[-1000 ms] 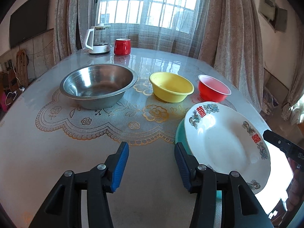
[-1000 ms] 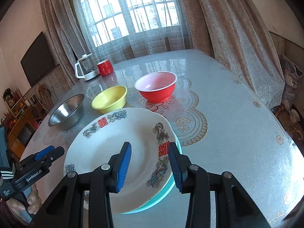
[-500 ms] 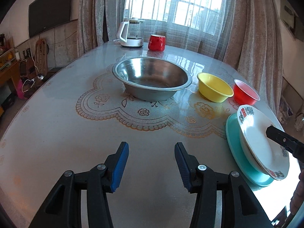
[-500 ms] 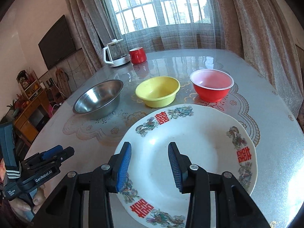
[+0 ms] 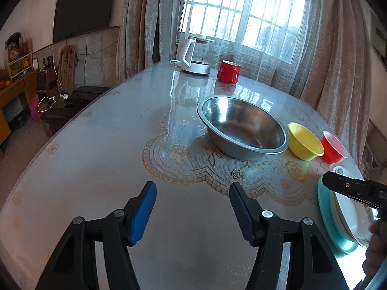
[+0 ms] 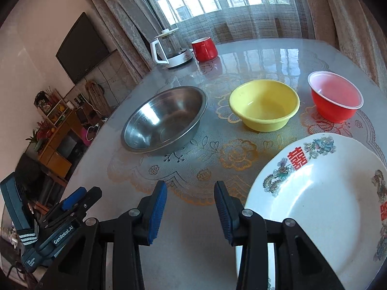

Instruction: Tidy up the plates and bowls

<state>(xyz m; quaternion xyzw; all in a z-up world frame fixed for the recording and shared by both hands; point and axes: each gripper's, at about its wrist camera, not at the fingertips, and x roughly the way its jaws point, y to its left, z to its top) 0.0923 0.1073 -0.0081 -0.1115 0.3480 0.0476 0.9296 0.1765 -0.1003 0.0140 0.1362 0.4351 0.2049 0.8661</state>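
A steel bowl, a yellow bowl and a red bowl stand in a row on the table. A white patterned plate lies on a teal plate at the near right. My left gripper is open and empty above bare table, left of the plates. My right gripper is open and empty, just left of the white plate's rim; it also shows in the left wrist view.
A glass kettle and a red mug stand at the far end by the curtained window. A lace-pattern mat covers the middle of the glossy table. Shelves and furniture stand on the left.
Both grippers have swung left. The plates have slid toward the right edge of both views. Both grippers stay open.
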